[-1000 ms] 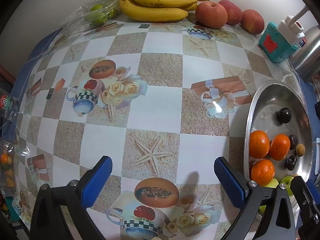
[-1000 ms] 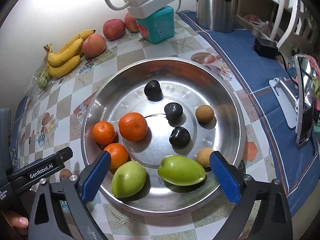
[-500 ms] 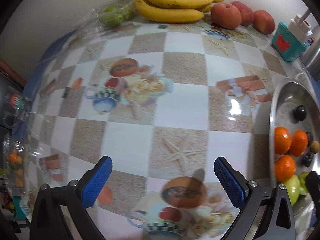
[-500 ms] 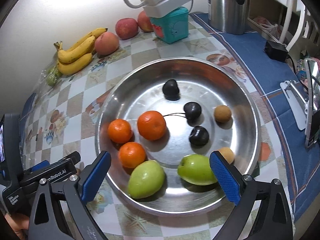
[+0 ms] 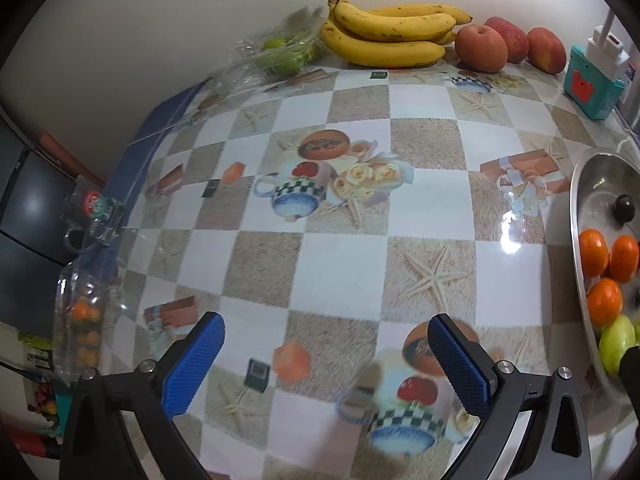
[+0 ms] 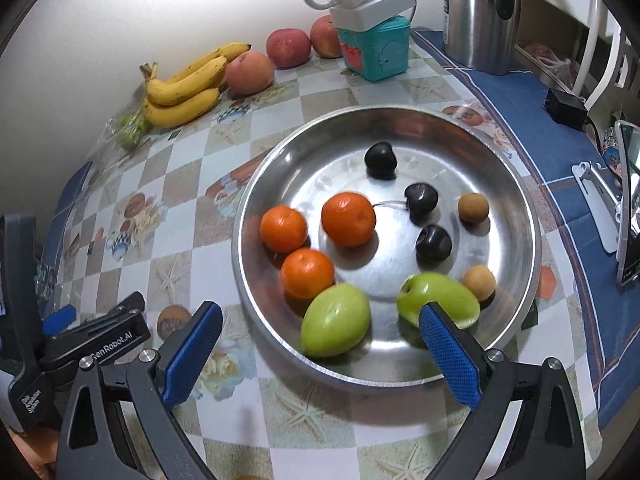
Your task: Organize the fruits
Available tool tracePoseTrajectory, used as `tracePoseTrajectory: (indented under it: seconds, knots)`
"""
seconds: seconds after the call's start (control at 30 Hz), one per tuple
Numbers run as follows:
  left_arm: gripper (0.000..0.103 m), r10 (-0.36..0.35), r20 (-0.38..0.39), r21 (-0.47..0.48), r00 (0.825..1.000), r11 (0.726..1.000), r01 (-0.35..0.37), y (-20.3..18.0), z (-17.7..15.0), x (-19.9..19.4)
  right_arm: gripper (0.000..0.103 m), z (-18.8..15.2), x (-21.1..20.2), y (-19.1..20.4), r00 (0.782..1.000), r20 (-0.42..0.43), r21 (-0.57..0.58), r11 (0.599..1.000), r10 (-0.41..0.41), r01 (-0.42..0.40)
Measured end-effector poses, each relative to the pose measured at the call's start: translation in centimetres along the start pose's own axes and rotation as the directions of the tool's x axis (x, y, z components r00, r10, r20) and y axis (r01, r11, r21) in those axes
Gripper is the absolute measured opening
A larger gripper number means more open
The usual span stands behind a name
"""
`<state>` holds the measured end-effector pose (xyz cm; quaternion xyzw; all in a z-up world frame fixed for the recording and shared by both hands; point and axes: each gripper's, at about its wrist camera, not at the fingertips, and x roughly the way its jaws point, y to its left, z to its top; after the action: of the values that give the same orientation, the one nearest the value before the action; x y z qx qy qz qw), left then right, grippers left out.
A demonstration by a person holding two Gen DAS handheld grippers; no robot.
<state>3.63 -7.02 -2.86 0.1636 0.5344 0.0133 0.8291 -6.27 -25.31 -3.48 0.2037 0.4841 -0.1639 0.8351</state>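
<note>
A steel bowl (image 6: 516,200) holds three oranges (image 6: 348,219), two green fruits (image 6: 335,319), three dark plums (image 6: 381,159) and two small brown fruits (image 6: 473,207). My right gripper (image 6: 320,354) is open and empty, above the bowl's near rim. My left gripper (image 5: 326,364) is open and empty over the checked tablecloth, left of the bowl (image 5: 578,216). Bananas (image 5: 384,36) and three red apples (image 5: 482,47) lie by the far wall; they also show in the right wrist view, bananas (image 6: 188,88) and apples (image 6: 288,47).
A bag of green fruit (image 5: 280,56) lies left of the bananas. A teal box with a white power strip (image 6: 374,44) and a steel kettle (image 6: 482,12) stand at the back right. A plastic bag of small fruit (image 5: 82,320) hangs at the table's left edge.
Both grippers have pulled back and shifted left. The bowl has slid right in both views. Both stay open and empty.
</note>
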Motion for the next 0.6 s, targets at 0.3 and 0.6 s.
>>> tracePoseTrajectory:
  seconds: [0.3, 0.6]
  knots:
    - [0.103, 0.012, 0.024, -0.014, 1.0, 1.0, -0.012, 1.6, -2.4, -1.8, 0.099, -1.9, -0.6, 0.4, 1.0, -0.012, -0.015, 1.0, 0.002, -0.002]
    - [0.103, -0.016, 0.061, -0.043, 0.998, 0.999, 0.018, 3.3, -4.1, -3.0, 0.099, -2.9, -1.8, 0.8, 1.0, 0.005, -0.028, 1.0, -0.008, 0.009]
